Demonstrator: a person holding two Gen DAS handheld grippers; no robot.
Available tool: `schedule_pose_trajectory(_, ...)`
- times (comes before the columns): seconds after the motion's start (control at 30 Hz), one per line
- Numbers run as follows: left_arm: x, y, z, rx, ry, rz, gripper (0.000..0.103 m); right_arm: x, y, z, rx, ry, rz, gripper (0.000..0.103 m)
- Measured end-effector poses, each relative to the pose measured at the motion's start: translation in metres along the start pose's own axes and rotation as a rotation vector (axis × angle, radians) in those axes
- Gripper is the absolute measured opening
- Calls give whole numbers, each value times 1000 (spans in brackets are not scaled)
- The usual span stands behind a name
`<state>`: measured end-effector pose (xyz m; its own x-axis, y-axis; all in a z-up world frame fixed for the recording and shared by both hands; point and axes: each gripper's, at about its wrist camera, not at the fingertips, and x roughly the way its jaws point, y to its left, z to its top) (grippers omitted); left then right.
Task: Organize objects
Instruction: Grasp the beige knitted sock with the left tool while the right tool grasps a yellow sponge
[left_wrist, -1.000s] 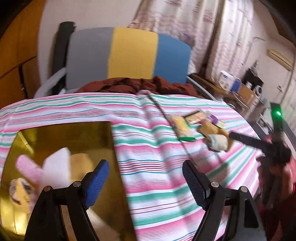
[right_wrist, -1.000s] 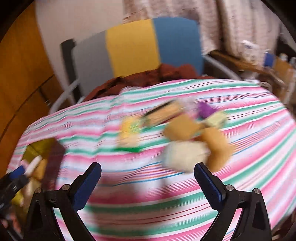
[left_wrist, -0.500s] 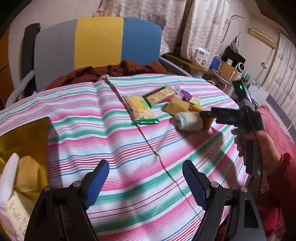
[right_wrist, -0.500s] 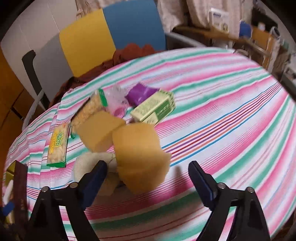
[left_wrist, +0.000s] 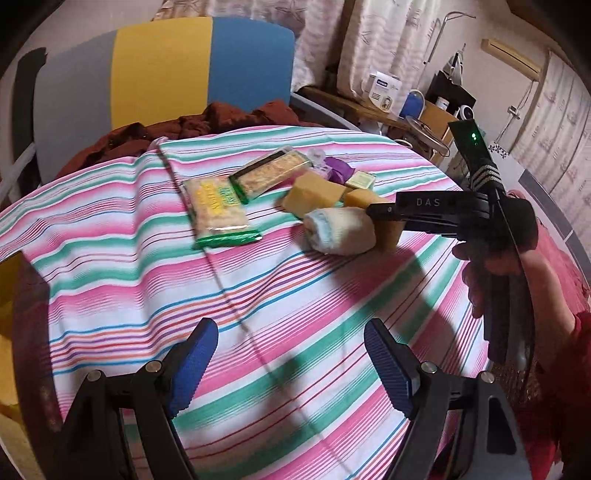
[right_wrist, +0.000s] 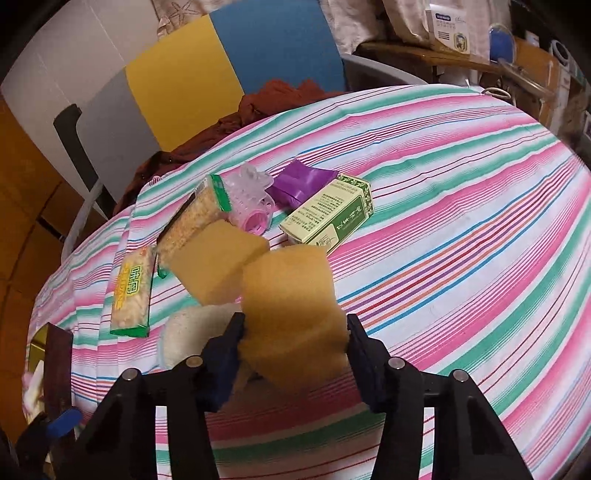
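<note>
Near the desk's front, the right claw was closing on a sponge; squeezing centrally should hold it. Left claw gaped empty.

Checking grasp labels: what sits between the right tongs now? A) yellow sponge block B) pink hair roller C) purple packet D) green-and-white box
A: the right tongs are closing with the yellow sponge block between the pads; the green-and-white box lies apart on the striped tablecloth.
</note>
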<state>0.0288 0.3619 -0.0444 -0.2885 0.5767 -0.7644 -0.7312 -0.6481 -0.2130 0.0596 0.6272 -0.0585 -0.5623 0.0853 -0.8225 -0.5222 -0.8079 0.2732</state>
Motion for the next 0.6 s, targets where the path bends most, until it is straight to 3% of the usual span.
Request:
schedule_pose_trajectory(0.37,43,-25,33,-10,0,-31,83,-23,-19,8,74,-85,-52,50)
schedule_pose_trajectory(0.6,77,-56,56,52,15,-28,83,-30,-41,13,168,-113,-99,50)
